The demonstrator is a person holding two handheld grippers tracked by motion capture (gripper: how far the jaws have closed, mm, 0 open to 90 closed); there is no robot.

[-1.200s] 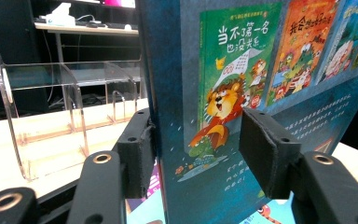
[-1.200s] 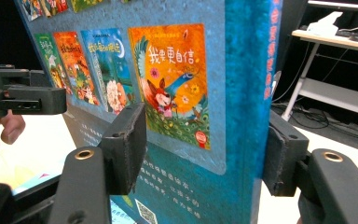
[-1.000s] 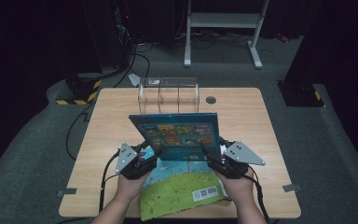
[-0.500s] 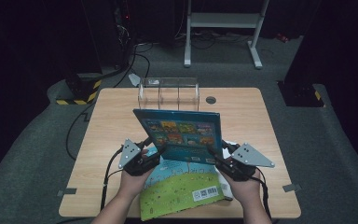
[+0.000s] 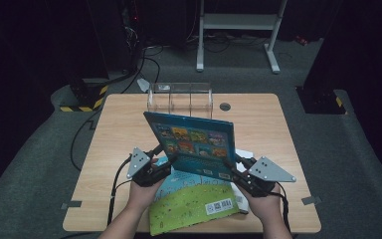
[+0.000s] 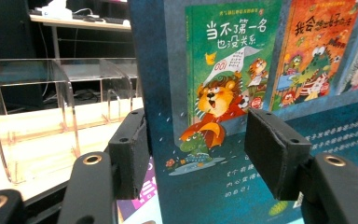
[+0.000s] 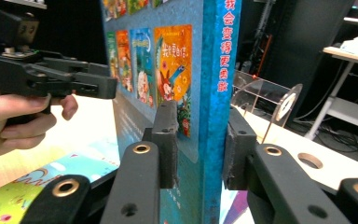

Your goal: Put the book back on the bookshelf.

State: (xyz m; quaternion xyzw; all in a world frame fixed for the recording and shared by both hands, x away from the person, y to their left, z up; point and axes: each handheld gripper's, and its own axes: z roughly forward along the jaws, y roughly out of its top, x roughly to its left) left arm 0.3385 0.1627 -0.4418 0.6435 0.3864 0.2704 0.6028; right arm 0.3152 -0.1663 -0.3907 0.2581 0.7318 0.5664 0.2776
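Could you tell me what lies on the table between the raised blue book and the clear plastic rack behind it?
Bare tabletop separates the blue book from the clear rack in the high view.

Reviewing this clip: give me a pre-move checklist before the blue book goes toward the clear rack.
1. Right gripper on the blue book: jaws have just been closing, pads at both faces of its spine edge: ok.
2. Left gripper grip: jaws astride the cover, a gap at one pad: not ok.
3. Book lifted off the green book: ok.
4. Clear rack slots free: ok.
5. Book upright: tilted: not ok.
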